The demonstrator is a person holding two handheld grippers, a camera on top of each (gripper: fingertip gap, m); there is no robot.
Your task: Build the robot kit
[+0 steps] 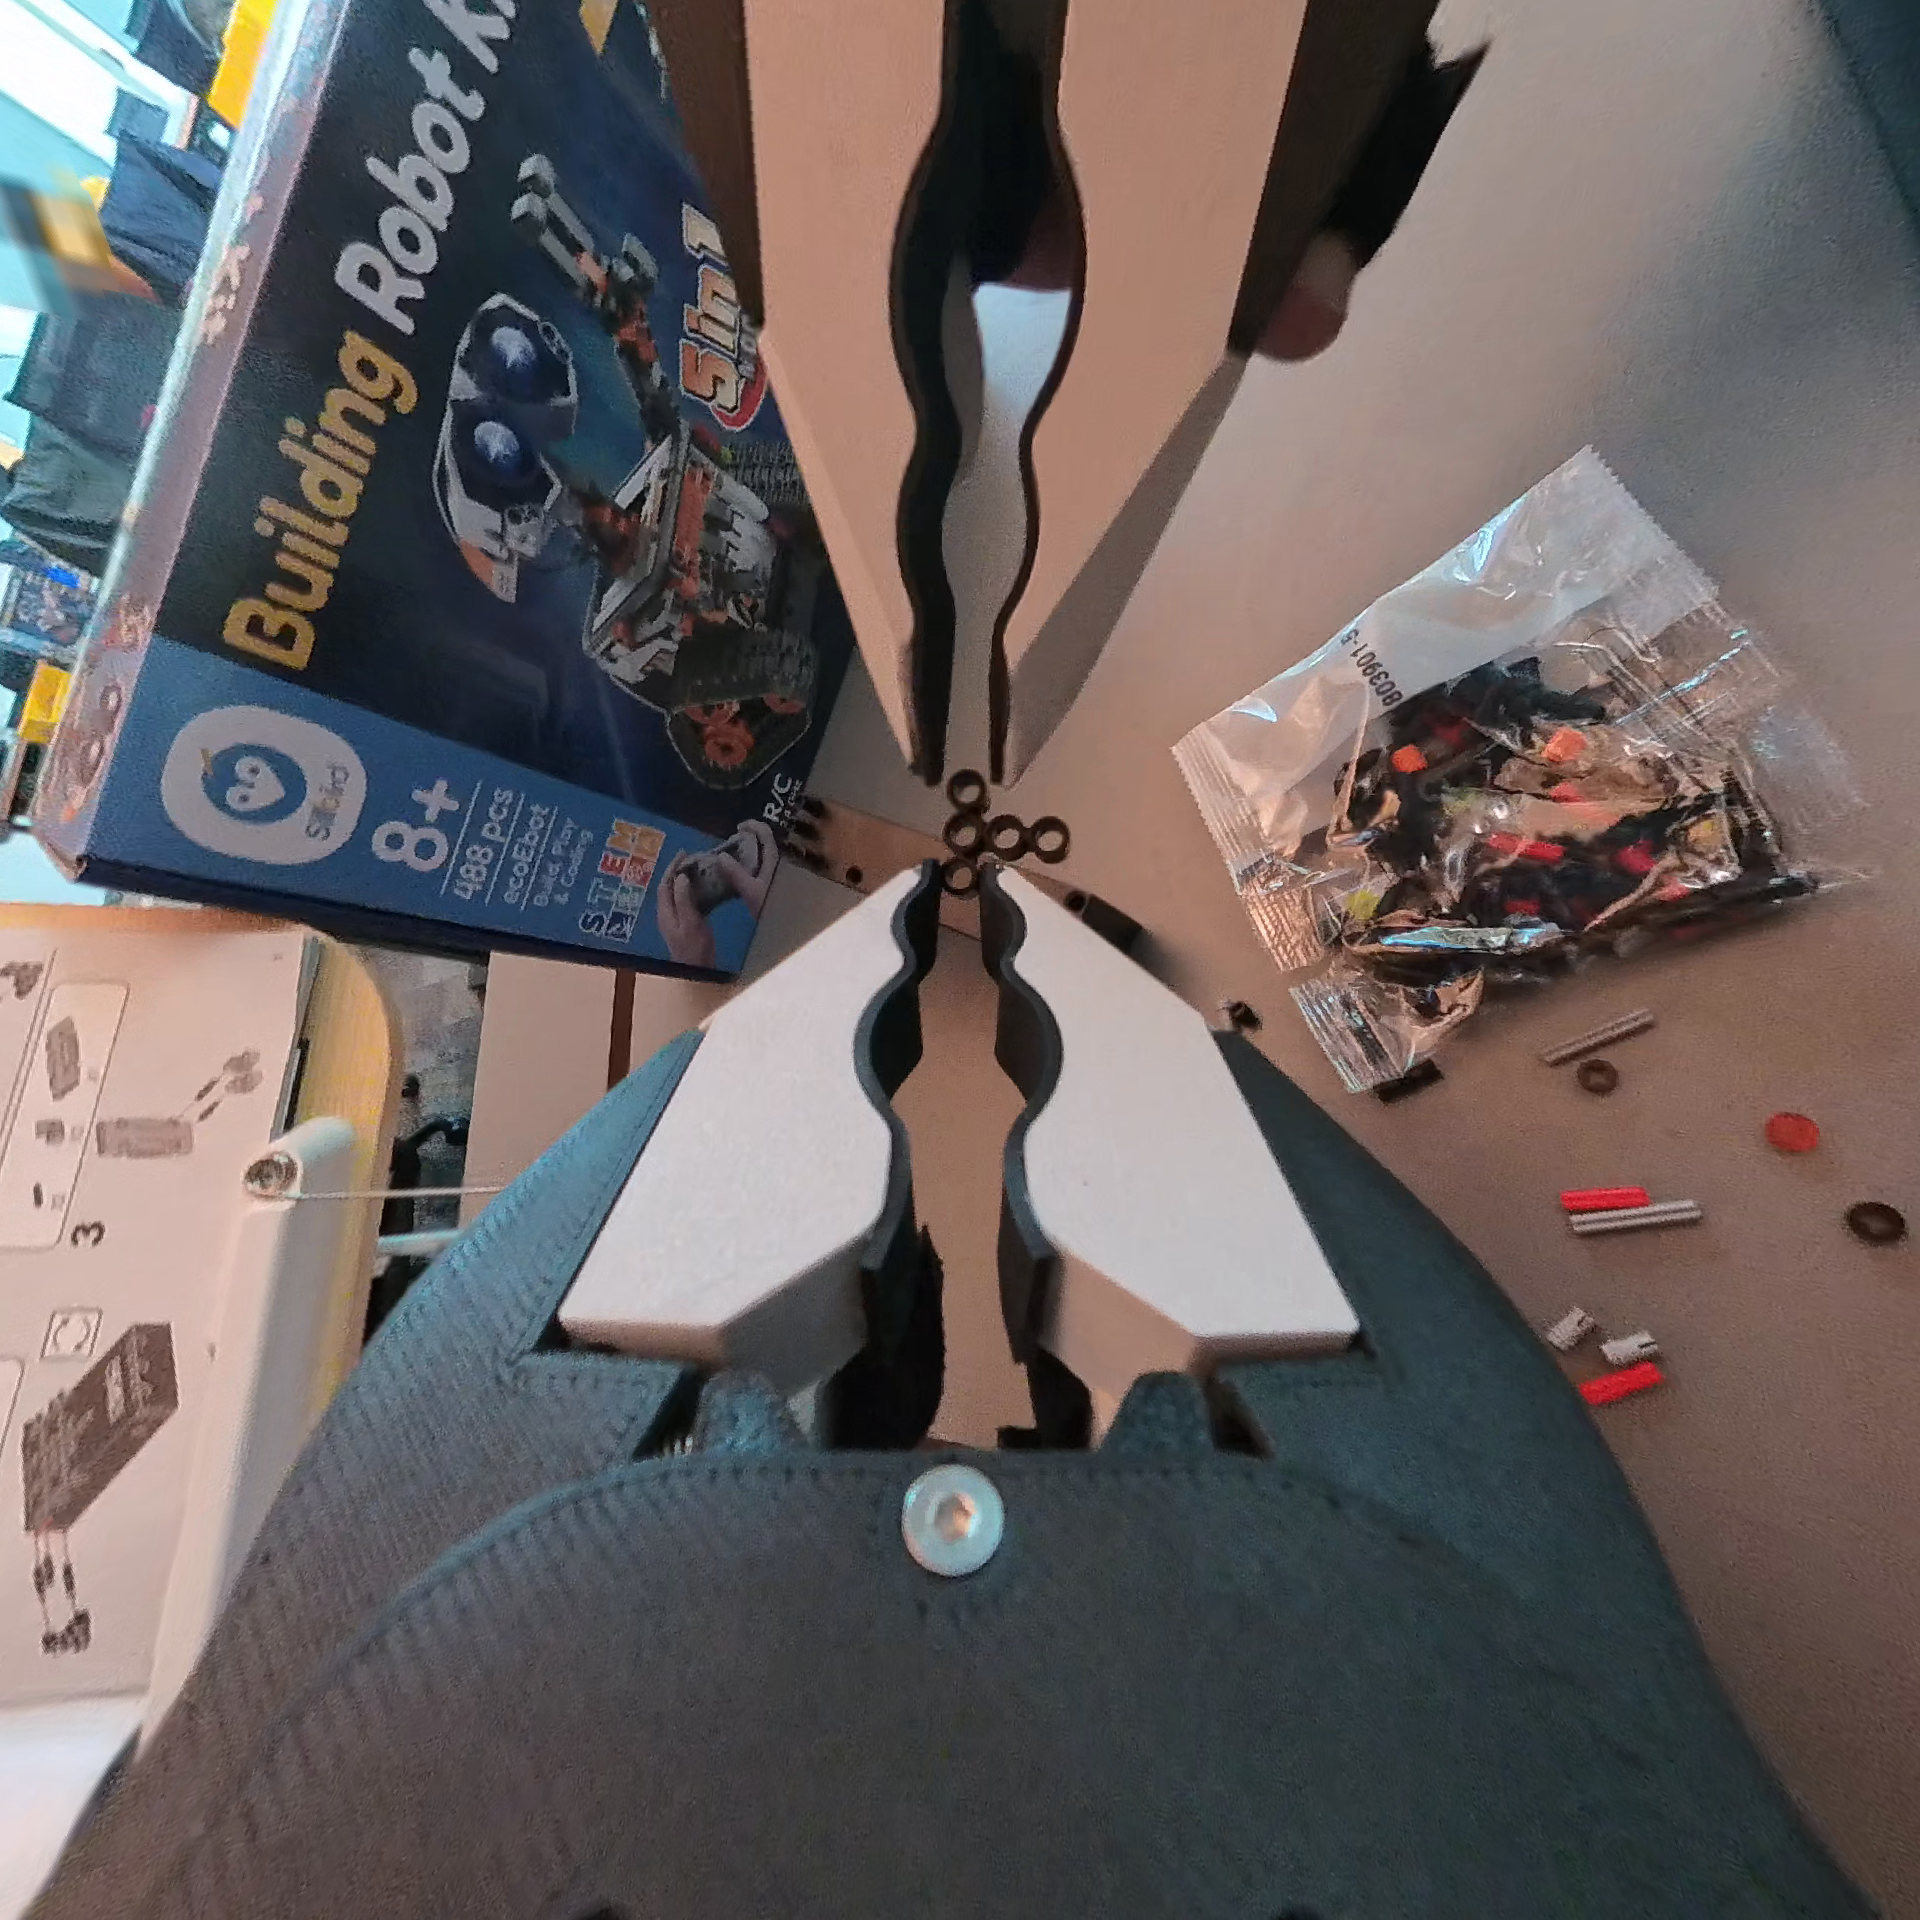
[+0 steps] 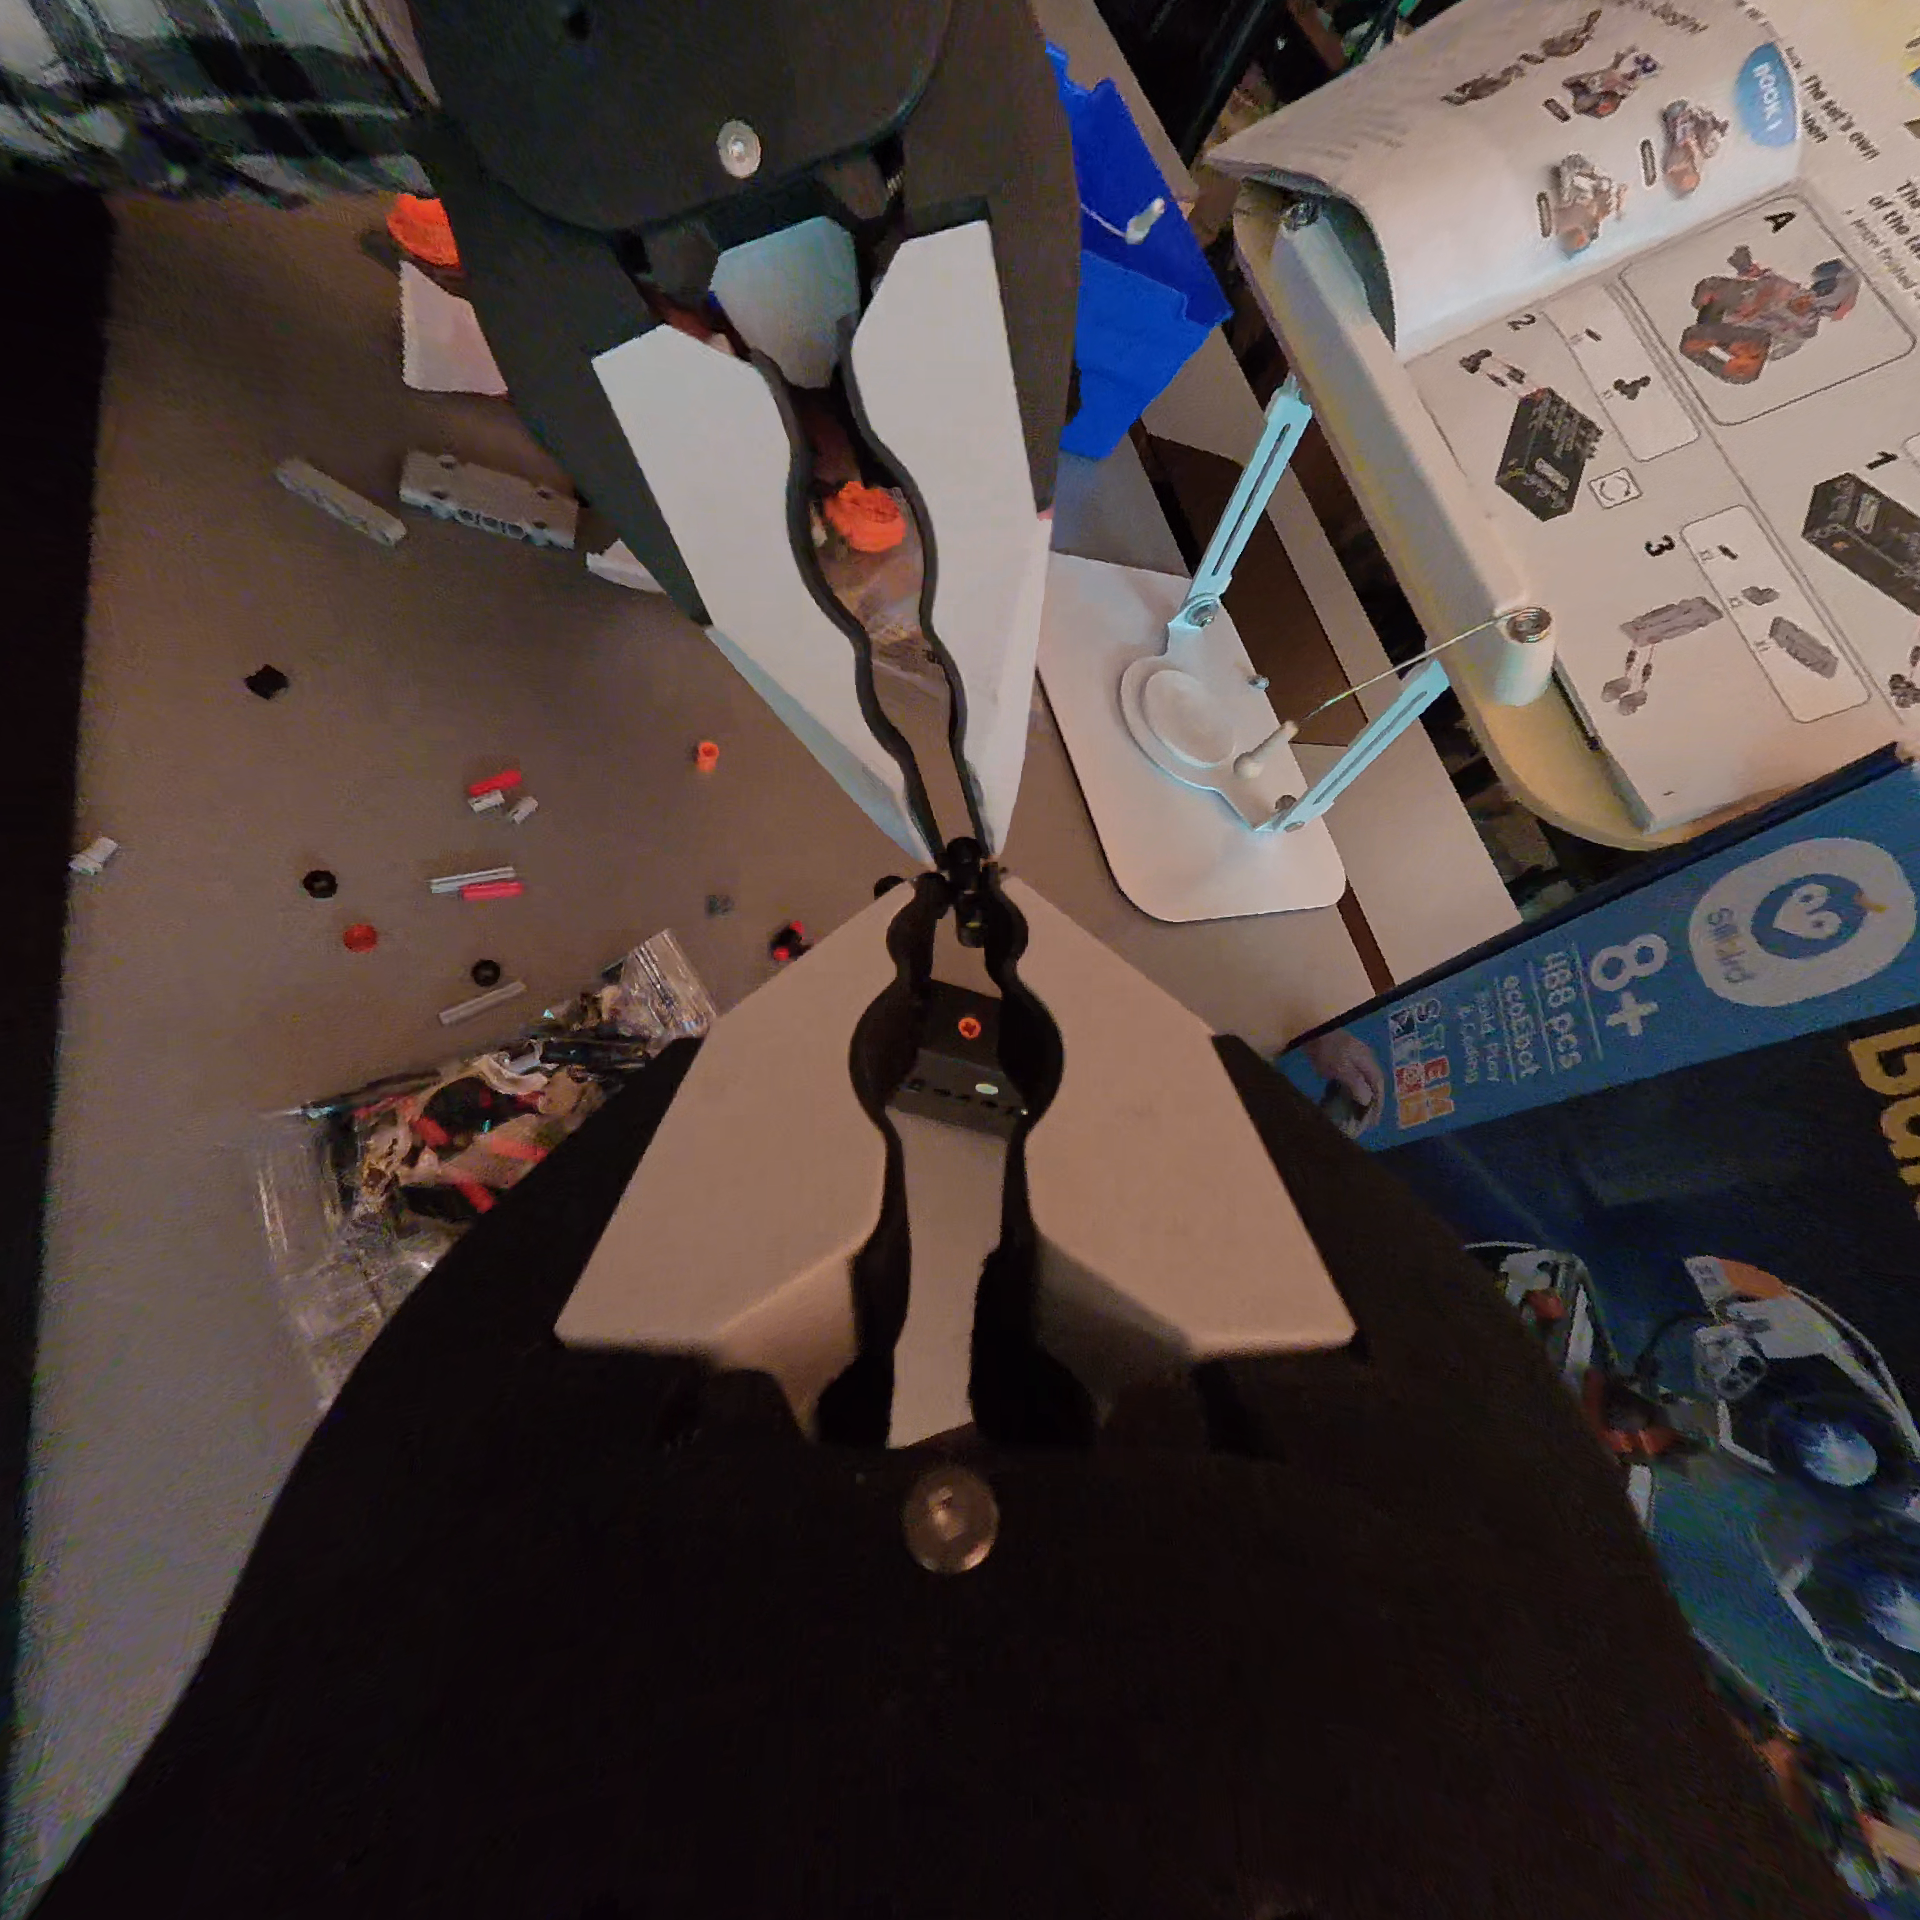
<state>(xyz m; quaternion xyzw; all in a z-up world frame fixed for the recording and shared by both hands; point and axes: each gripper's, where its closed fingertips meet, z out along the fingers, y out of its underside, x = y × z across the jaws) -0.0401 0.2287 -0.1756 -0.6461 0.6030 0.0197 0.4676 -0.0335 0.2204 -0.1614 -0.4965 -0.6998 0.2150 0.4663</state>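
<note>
The left gripper (image 1: 961, 883) and right gripper (image 2: 961, 894) are meeting tip to tip above the table (image 1: 1558, 312), both narrowed and pinching one black ring piece (image 1: 1003, 836). The kit box (image 1: 416, 571) is crowding one side, the parts bag (image 1: 1538, 831) the other; loose pins (image 1: 1631, 1210) are lying well apart.

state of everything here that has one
left gripper: shut on black ring piece
right gripper: shut on the same piece, opposite side
plastic bag: torn open, still holding parts
blue kit box: closed, tilted
instruction booklet: open on white stand
</note>
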